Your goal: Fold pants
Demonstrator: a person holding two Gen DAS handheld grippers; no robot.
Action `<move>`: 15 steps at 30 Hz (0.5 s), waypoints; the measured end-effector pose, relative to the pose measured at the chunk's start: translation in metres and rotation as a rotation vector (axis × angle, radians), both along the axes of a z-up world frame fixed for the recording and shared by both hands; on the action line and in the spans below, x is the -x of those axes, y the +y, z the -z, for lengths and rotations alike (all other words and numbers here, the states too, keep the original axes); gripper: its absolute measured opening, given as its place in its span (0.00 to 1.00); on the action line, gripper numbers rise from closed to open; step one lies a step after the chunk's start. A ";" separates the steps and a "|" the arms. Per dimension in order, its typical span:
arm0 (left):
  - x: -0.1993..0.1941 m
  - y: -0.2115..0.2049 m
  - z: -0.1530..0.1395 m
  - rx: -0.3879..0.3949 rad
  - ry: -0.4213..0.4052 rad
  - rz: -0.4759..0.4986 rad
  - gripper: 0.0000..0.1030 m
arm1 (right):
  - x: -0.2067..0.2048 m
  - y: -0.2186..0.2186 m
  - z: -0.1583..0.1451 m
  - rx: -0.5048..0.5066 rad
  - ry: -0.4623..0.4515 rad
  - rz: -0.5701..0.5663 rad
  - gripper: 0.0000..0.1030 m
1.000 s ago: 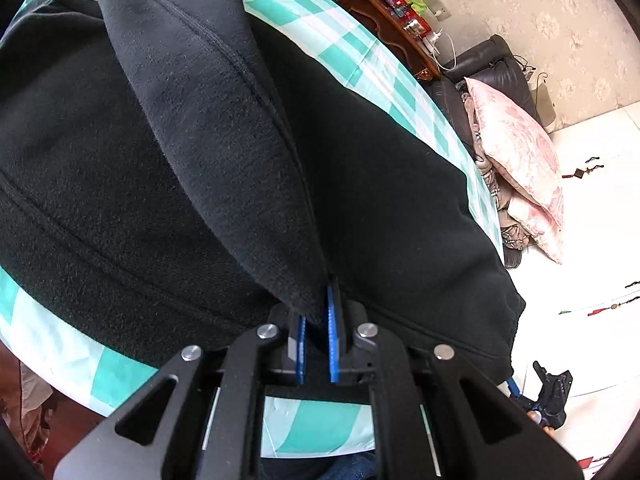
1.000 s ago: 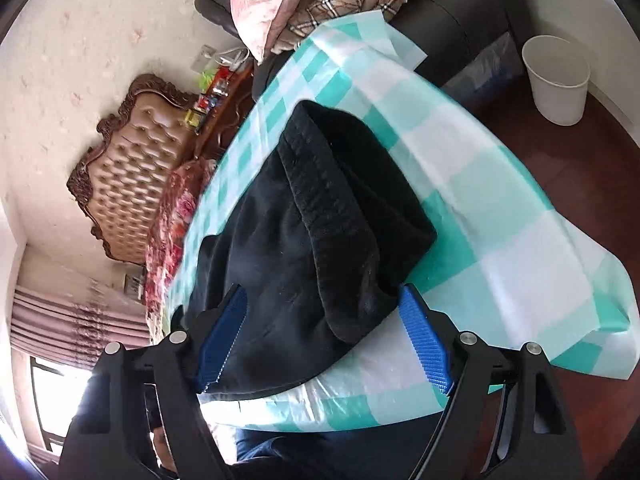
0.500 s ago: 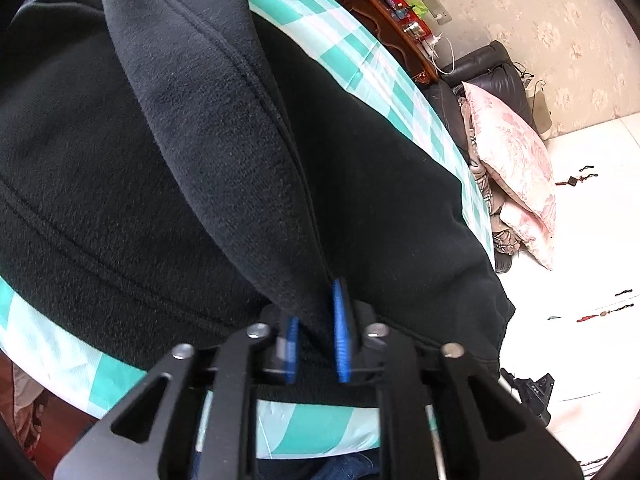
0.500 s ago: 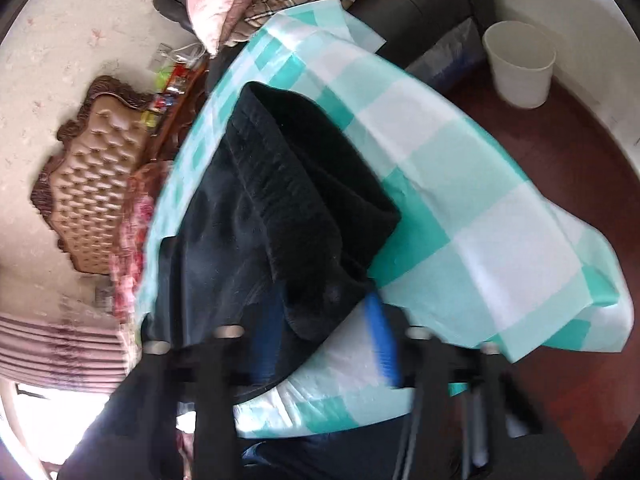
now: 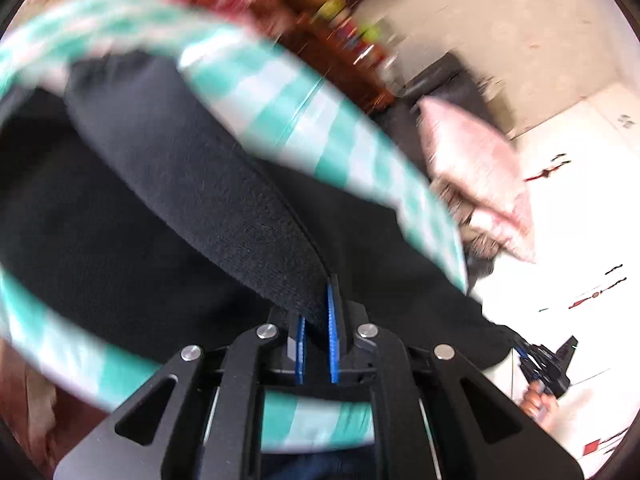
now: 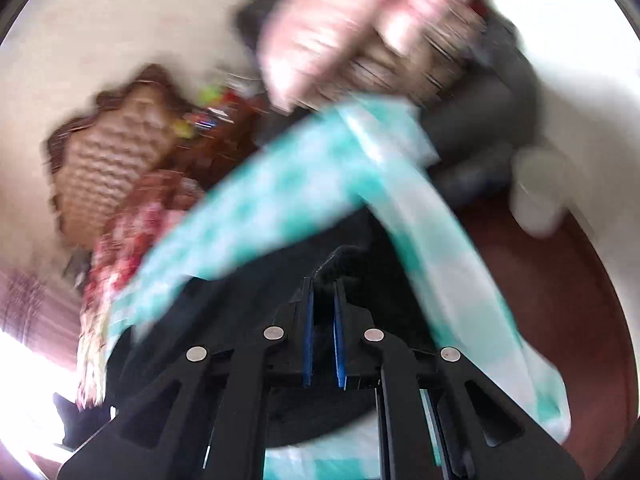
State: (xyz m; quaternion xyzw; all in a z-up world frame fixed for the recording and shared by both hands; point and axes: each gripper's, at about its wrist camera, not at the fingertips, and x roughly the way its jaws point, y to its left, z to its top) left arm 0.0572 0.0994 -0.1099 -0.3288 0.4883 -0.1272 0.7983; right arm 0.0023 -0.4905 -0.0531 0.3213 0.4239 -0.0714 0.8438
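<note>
Black pants [image 5: 180,220] lie on a teal-and-white checked tablecloth [image 5: 320,128]. My left gripper [image 5: 318,312] is shut on a raised fold of the pants, which runs up and away from the blue pads. At the far right of the left wrist view, the right gripper [image 5: 538,362] sits at the pants' other corner, with a hand [image 5: 538,404] behind it. The right wrist view is blurred. There my right gripper [image 6: 322,292] has its jaws closing, pads pressing on black pants fabric [image 6: 344,258] over the tablecloth [image 6: 260,200].
A pink pillow [image 5: 476,176] leans on a dark sofa [image 5: 448,84] beyond the table. A white bin [image 6: 536,192] stands on the red-brown floor [image 6: 560,300] to the right. A tufted brown headboard [image 6: 108,168] and a cluttered wooden shelf [image 5: 344,32] stand by the wall.
The right gripper's jaws went from wide open around the pants' edge to pinching it. Both grippers have lifted with the fabric, and both views are now blurred by motion.
</note>
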 end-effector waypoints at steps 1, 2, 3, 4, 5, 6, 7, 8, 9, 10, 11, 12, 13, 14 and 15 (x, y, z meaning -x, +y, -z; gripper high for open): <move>0.007 -0.001 0.015 0.004 0.047 0.006 0.08 | 0.003 -0.011 0.026 -0.035 0.072 0.029 0.09; 0.014 -0.003 0.033 0.000 0.091 0.016 0.08 | 0.005 -0.015 0.046 -0.050 0.124 0.043 0.09; 0.016 -0.004 0.044 0.004 0.120 0.013 0.08 | 0.006 -0.017 0.061 -0.043 0.163 0.048 0.09; 0.017 -0.004 0.052 0.010 0.140 0.008 0.08 | 0.009 -0.015 0.069 -0.015 0.178 0.051 0.09; 0.018 -0.004 0.057 0.009 0.147 0.008 0.08 | 0.010 -0.012 0.068 0.011 0.170 0.049 0.09; 0.018 -0.005 0.058 -0.004 0.143 0.014 0.08 | 0.011 -0.011 0.066 0.021 0.166 0.050 0.09; 0.018 -0.004 0.059 -0.003 0.143 0.016 0.09 | 0.012 -0.010 0.063 0.032 0.160 0.053 0.09; 0.018 -0.003 0.060 0.005 0.148 0.014 0.11 | 0.012 -0.008 0.063 0.040 0.162 0.055 0.09; 0.017 -0.002 0.063 0.015 0.161 0.008 0.15 | 0.012 -0.007 0.064 0.048 0.168 0.057 0.09; 0.018 0.000 0.064 0.023 0.167 0.003 0.23 | 0.011 -0.006 0.066 0.062 0.176 0.060 0.09; 0.020 0.004 0.064 0.022 0.169 -0.006 0.28 | 0.012 -0.004 0.065 0.082 0.178 0.059 0.09; 0.021 0.010 0.060 -0.001 0.161 -0.024 0.33 | 0.012 0.001 0.063 0.105 0.181 0.057 0.09; 0.021 0.017 0.056 -0.023 0.150 -0.040 0.36 | 0.013 0.005 0.061 0.134 0.185 0.056 0.09; 0.020 0.026 0.050 -0.043 0.138 -0.064 0.37 | 0.014 0.009 0.060 0.155 0.189 0.054 0.09; 0.019 0.042 0.041 -0.063 0.119 -0.105 0.41 | 0.015 0.011 0.060 0.180 0.192 0.050 0.09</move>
